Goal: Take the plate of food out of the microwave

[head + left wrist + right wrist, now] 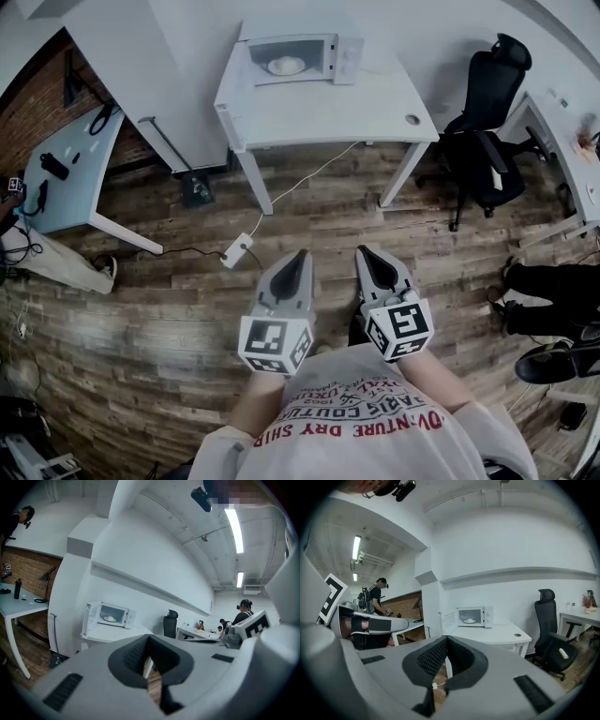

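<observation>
A white microwave (pixel 298 58) stands on a white table (pixel 319 114) at the far end of the room, its door swung open to the left. Inside it sits a plate of pale food (pixel 287 66); the plate (pixel 110 618) shows small in the left gripper view, and the plate (pixel 469 620) shows small in the right gripper view. My left gripper (pixel 298 257) and right gripper (pixel 367 254) hang side by side over the wooden floor, well short of the table. Both are shut with nothing between their tips.
A black office chair (pixel 487 131) stands right of the table. A power strip (pixel 237 249) and its cable lie on the floor before the table. A pale blue desk (pixel 66 173) is at left. Other people stand in the background (pixel 376 597).
</observation>
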Action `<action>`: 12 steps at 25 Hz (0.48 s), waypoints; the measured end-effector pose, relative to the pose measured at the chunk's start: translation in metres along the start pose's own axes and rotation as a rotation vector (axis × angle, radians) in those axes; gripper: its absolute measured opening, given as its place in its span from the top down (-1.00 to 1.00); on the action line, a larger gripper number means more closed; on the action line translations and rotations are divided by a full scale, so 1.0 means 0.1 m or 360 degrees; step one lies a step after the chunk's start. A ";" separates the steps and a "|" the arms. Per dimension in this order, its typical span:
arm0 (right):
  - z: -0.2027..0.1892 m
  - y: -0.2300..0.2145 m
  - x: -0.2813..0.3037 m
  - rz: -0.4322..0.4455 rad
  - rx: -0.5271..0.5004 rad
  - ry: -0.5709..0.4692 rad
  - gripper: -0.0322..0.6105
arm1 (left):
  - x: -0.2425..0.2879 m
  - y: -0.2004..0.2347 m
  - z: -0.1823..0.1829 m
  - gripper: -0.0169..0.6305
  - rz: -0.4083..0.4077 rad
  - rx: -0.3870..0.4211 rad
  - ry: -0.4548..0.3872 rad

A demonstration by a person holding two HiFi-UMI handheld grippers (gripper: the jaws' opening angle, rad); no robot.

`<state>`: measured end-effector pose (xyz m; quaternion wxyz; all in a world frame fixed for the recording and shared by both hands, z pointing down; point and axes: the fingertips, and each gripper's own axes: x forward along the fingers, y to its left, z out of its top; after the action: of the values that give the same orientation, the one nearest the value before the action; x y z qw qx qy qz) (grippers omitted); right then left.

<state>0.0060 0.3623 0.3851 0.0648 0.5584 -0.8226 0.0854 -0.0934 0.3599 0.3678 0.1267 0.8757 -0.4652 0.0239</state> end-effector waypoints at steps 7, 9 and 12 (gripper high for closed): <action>0.08 -0.36 0.61 0.0121 -0.0006 0.0024 0.86 | 0.56 0.27 0.04 0.92 0.0115 -0.0054 0.0020; 0.16 -0.51 0.83 0.0163 -0.0009 0.0025 0.86 | 0.79 0.35 0.07 0.92 0.0141 -0.0088 0.0027; 0.27 -0.78 1.18 0.0226 -0.0004 0.0047 0.86 | 1.16 0.48 0.13 0.92 0.0180 -0.0152 0.0037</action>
<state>0.0346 0.2216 0.3877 0.0713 0.4971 -0.8593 0.0971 -0.0683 0.2373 0.3830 0.1723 0.8407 -0.5131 0.0190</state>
